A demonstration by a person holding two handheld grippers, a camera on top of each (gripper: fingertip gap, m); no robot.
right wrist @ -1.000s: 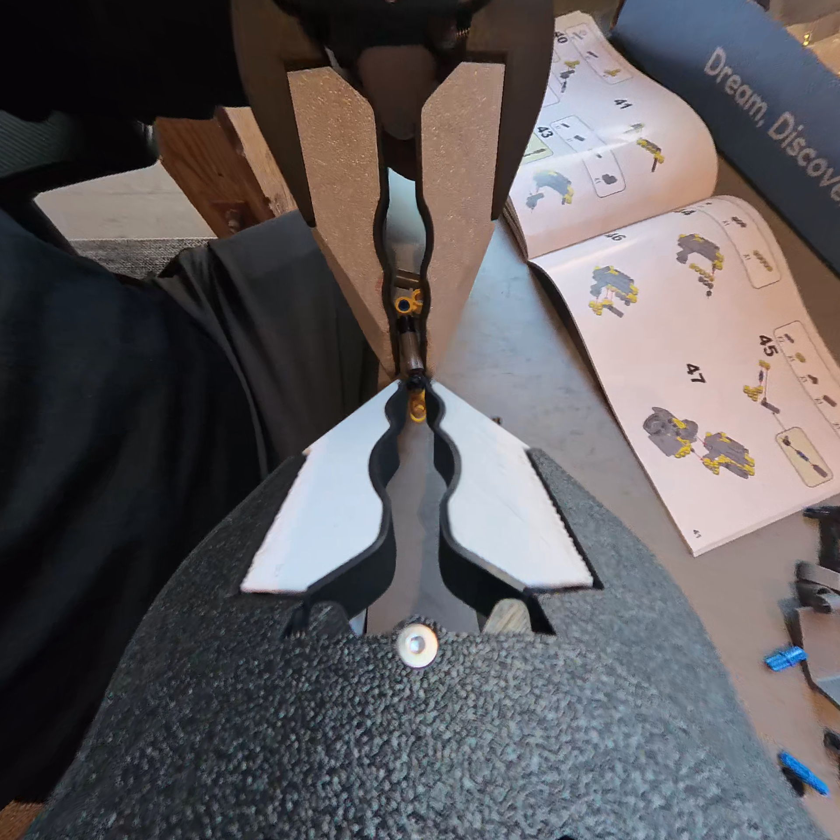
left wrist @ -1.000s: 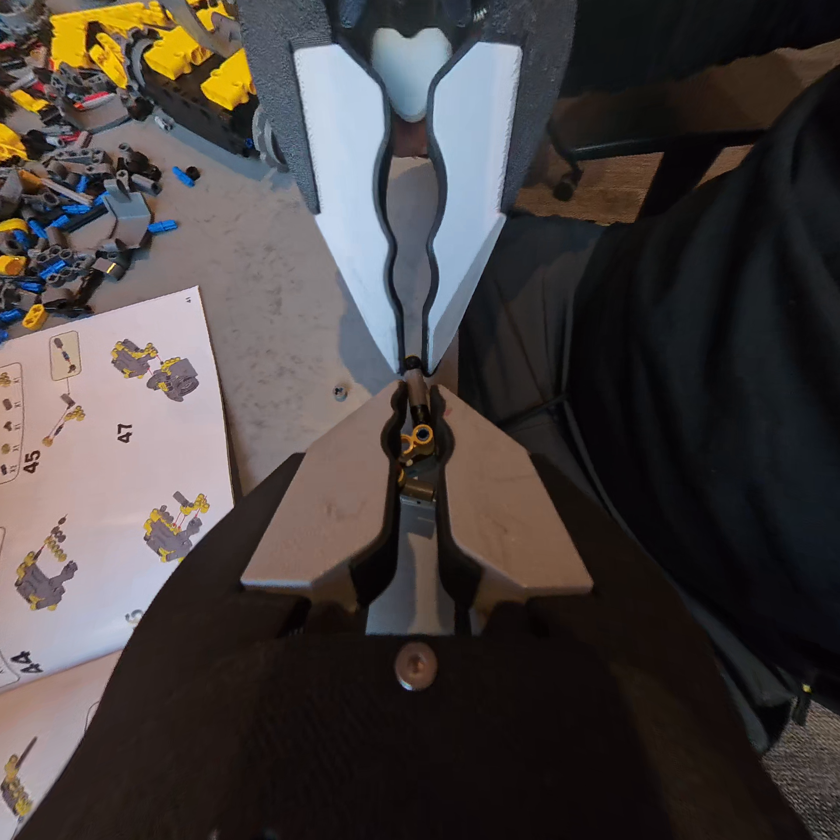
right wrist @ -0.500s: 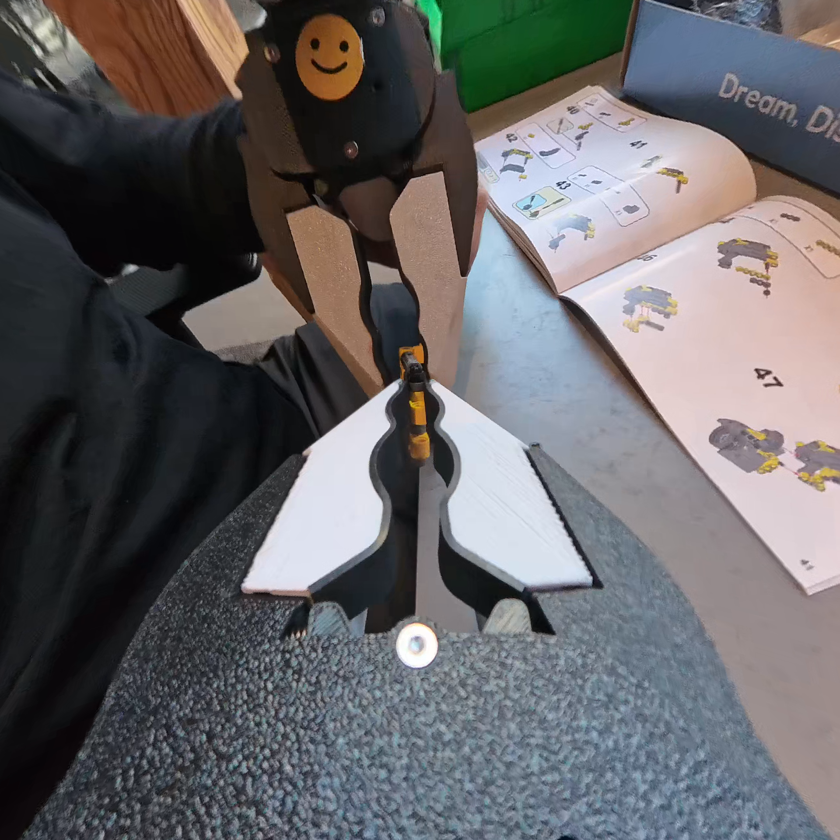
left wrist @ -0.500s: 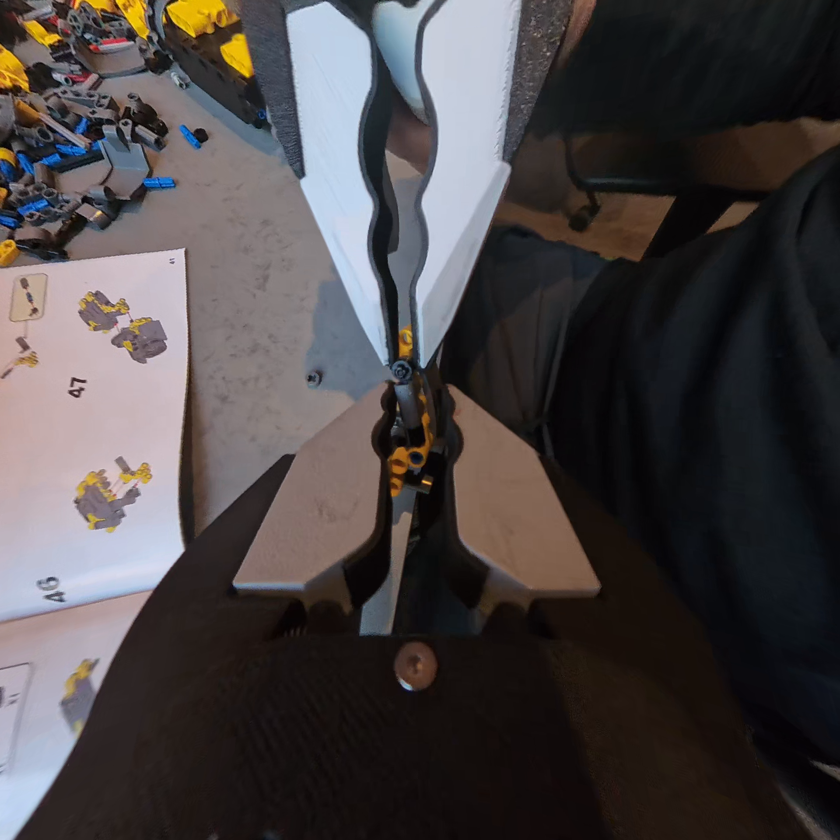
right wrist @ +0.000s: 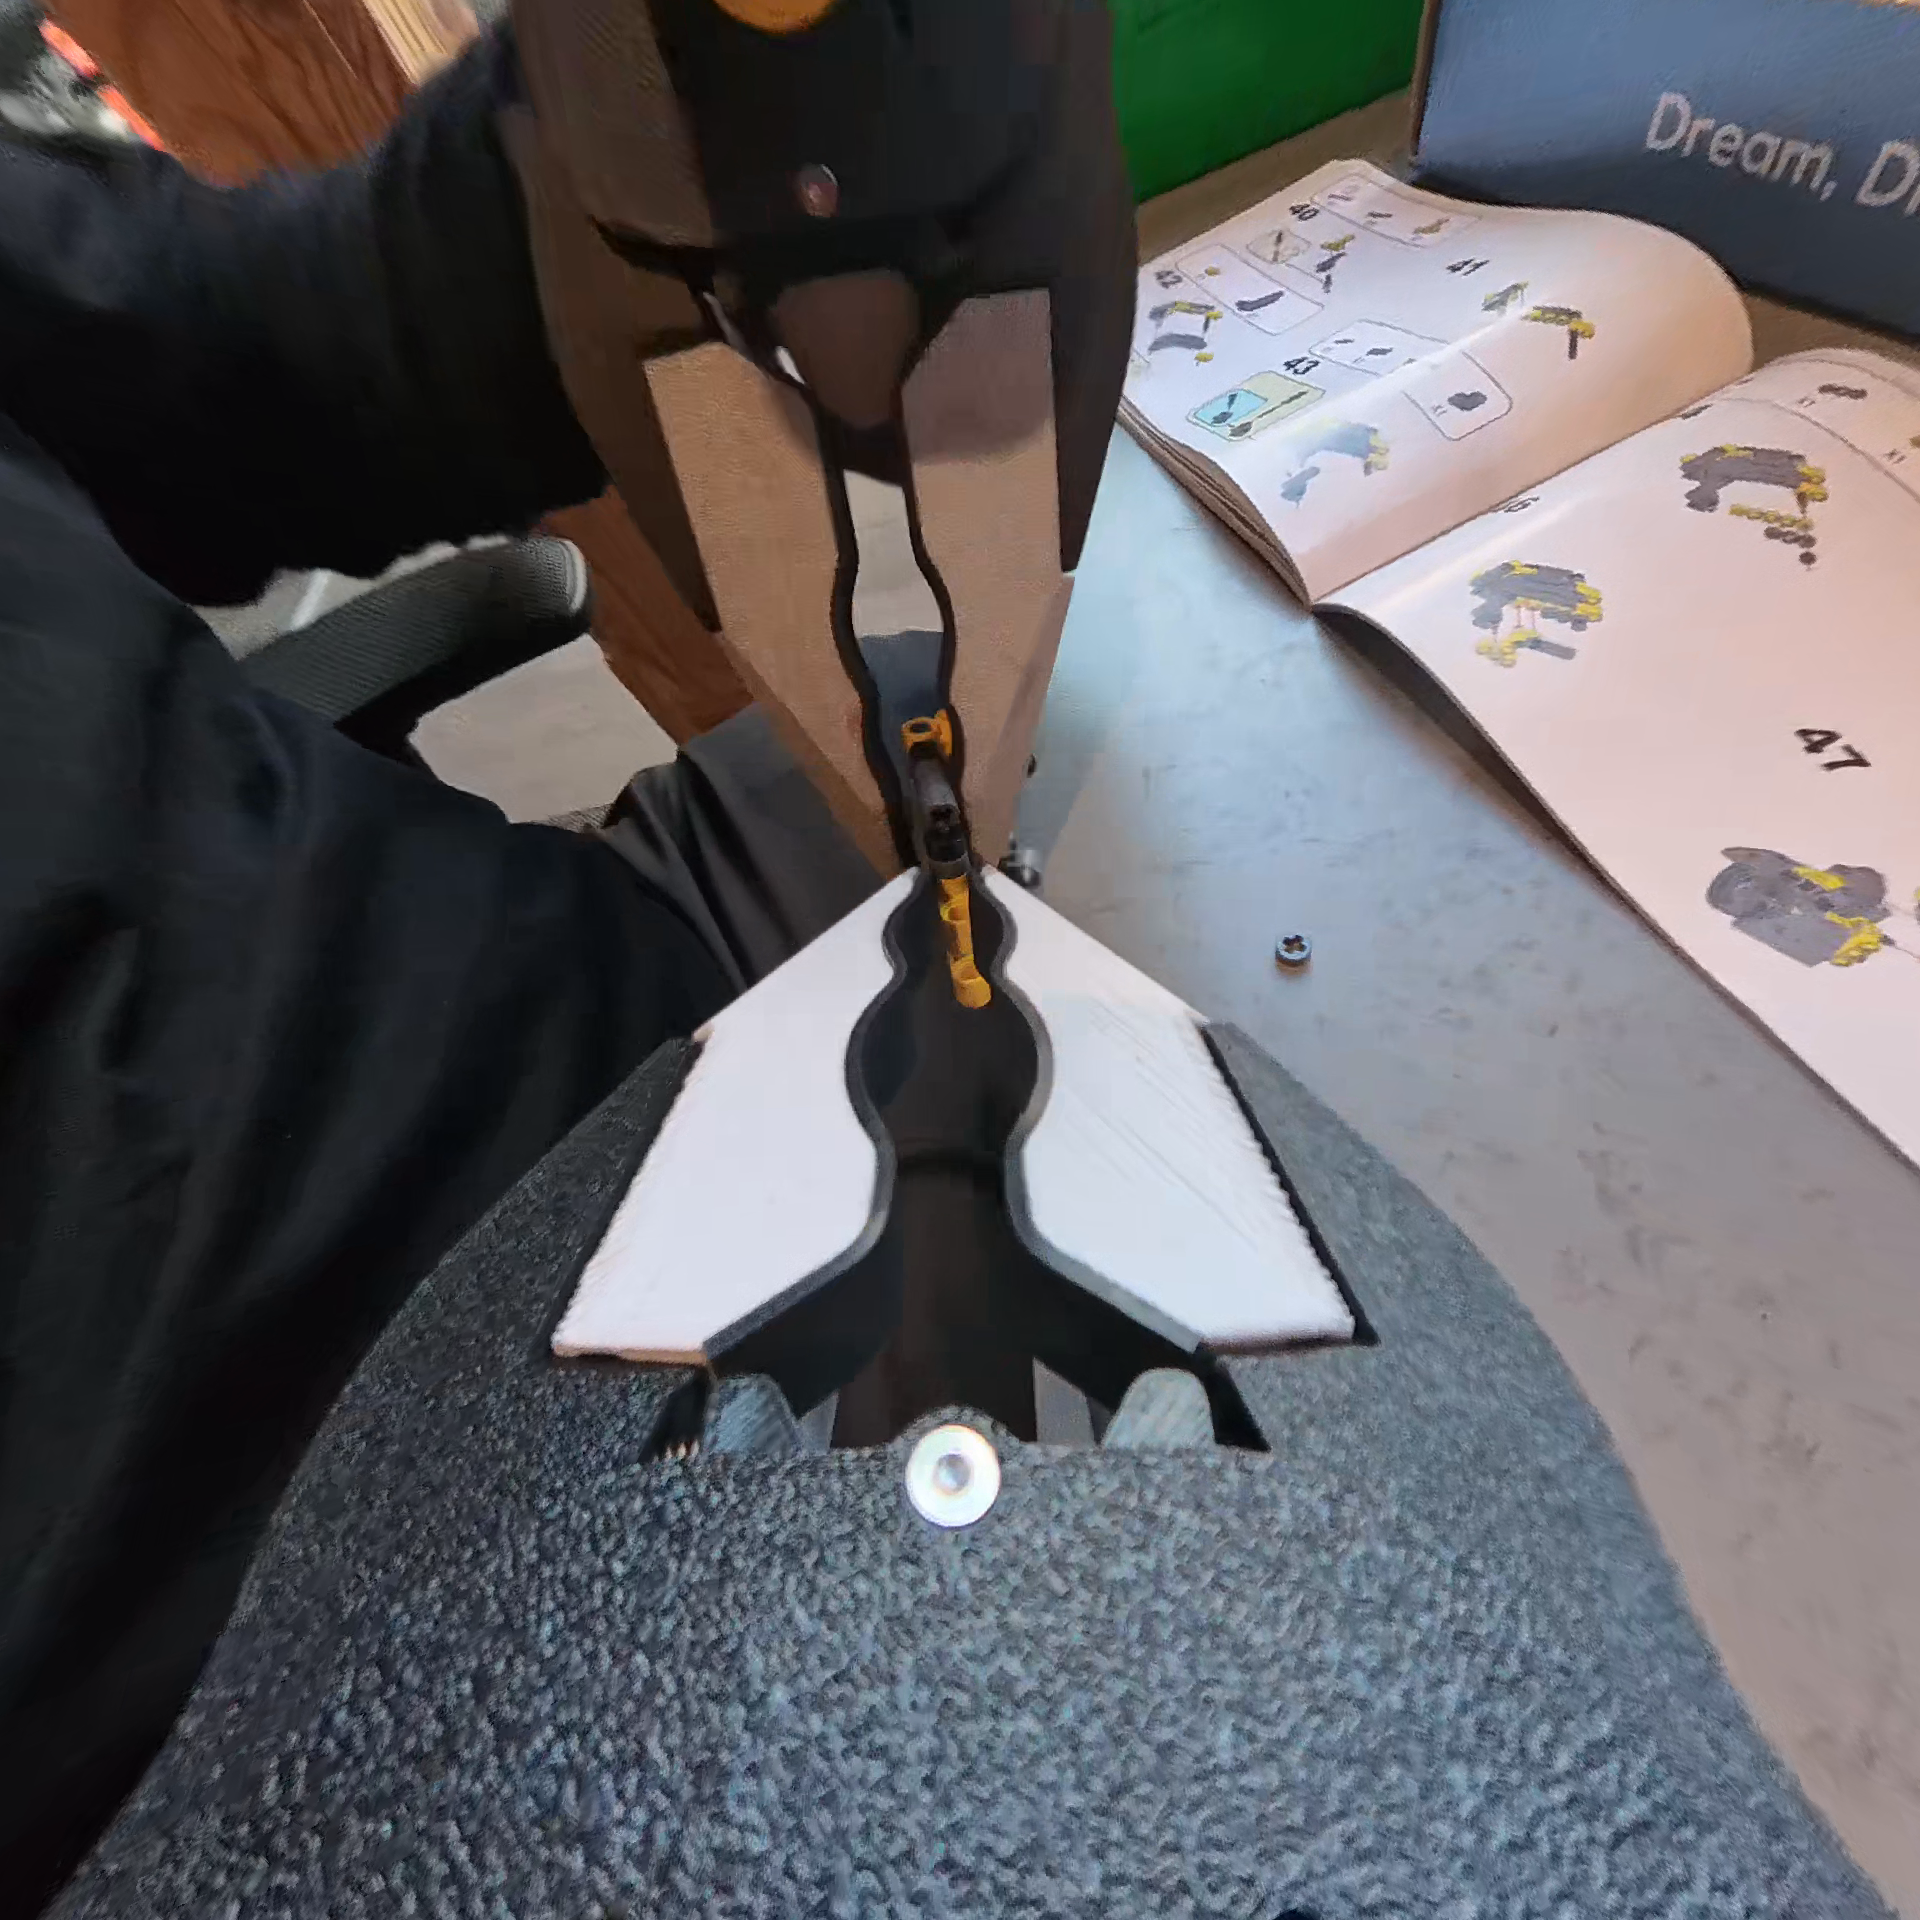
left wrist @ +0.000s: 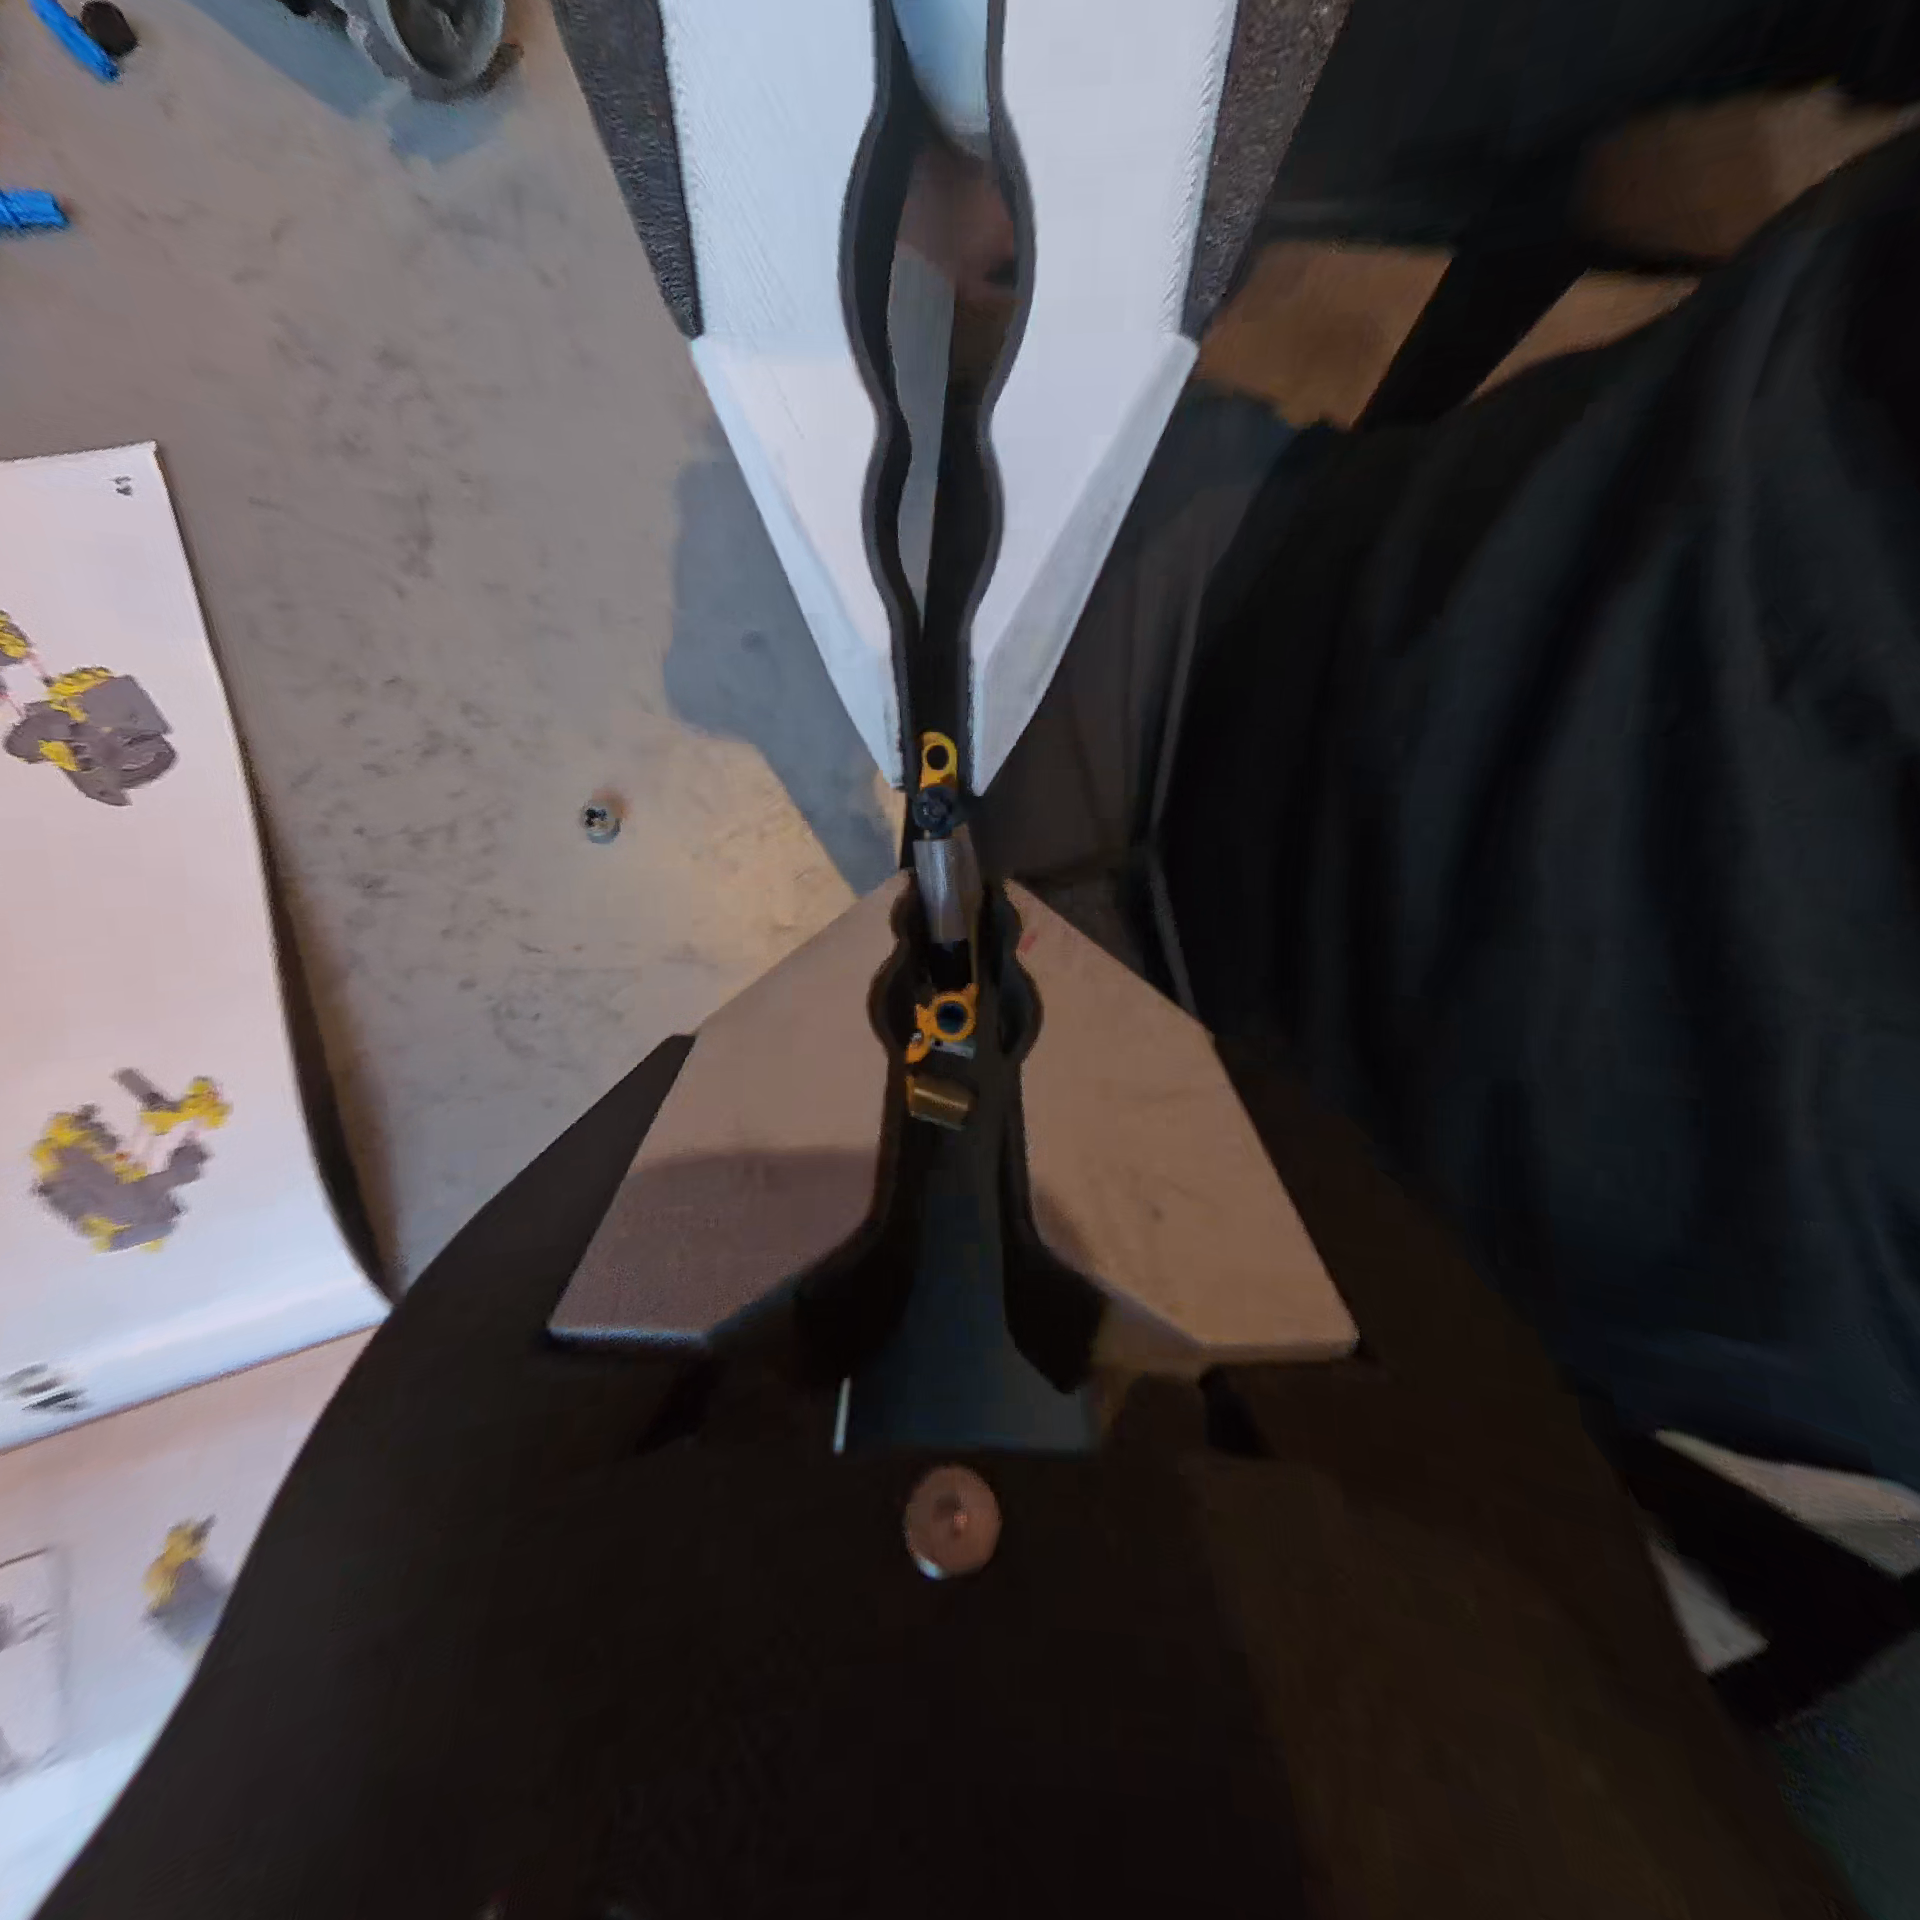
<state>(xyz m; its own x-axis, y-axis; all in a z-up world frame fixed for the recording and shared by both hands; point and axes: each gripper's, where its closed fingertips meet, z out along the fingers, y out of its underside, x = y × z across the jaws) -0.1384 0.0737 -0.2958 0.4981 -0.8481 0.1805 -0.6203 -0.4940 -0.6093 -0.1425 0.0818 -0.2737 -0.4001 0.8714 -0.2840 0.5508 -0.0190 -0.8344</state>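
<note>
Facing each other tip to tip above the edge of a grey table [right wrist: 1351, 831], the two grippers share one small assembly of building-toy parts. The left gripper [left wrist: 948, 914], with tan fingers on a black body, has its jaws closed on a grey sleeve [left wrist: 943, 894] and the yellow connector [left wrist: 943, 1023] behind it, which sits in the wavy slot between the fingers. The right gripper [right wrist: 948, 883], with white fingers on a speckled dark body, is pinched on a yellow pin piece [right wrist: 961, 945] that runs back into its slot. A short black joint [right wrist: 935, 805] links the two held ends, so the parts touch in one line between the tips.

An open instruction booklet [right wrist: 1558, 520] lies on the table off to the right in the right wrist view, with a small dark ring-shaped part [right wrist: 1291, 949] loose on the bare surface near it. A few blue pins [left wrist: 31, 208] lie at the far corner in the left wrist view. A person in dark clothing [left wrist: 1558, 831] sits just beside the table edge, close behind both grippers.
</note>
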